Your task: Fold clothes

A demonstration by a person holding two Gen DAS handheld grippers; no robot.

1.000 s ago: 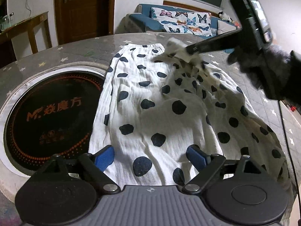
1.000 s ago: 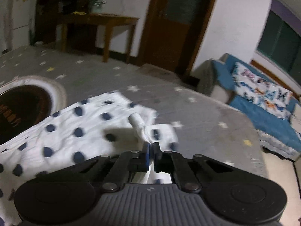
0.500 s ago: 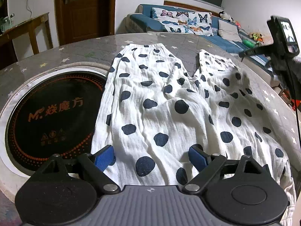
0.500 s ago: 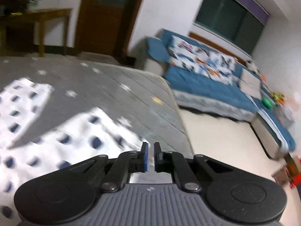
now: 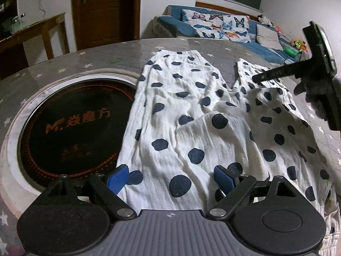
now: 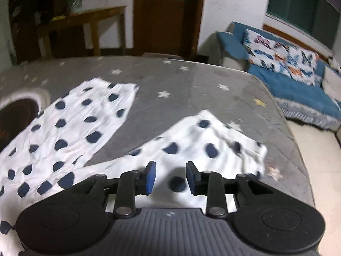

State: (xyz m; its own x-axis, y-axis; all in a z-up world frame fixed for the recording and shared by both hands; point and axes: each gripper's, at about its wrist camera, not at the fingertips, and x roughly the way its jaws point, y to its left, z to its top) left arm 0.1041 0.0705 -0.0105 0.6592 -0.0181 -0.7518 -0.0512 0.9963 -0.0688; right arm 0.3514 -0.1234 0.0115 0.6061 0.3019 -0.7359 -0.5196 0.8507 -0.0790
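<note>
The polka-dot trousers (image 5: 191, 128) lie spread on the grey star-patterned tabletop (image 5: 127, 49), beside the round black cooktop (image 5: 70, 125) set into it, and their long axis runs away from the person: waist end near, under the left gripper (image 5: 172, 178), two leg ends far, splayed apart in a V with bare table between them. The left gripper hovers low over the waist end with its blue pads (image 5: 117, 178) spread wide and nothing pinched; cloth lies beneath the gap, though contact cannot be confirmed. The right gripper (image 6: 170, 178) sits over the right-hand trouser leg (image 6: 204, 147), near its rumpled hem, and its jaws are opening; white dotted fabric shows through the gap, but the pads (image 6: 150, 178) do not appear to press on it, so that leg looks let go and resting on the table. The left-hand trouser leg (image 6: 81, 123) lies flatter and straighter, reaching toward the far edge. The next move probably turns on that V: folding lengthwise means carrying one leg sideways across the gap onto the other, and the right gripper is clearly the nearer to the right-hand hem, while the left is placed to take or pin the waistband. The hem beneath the right fingers is bunched, so a fresh pinch may catch more than one layer.
</note>
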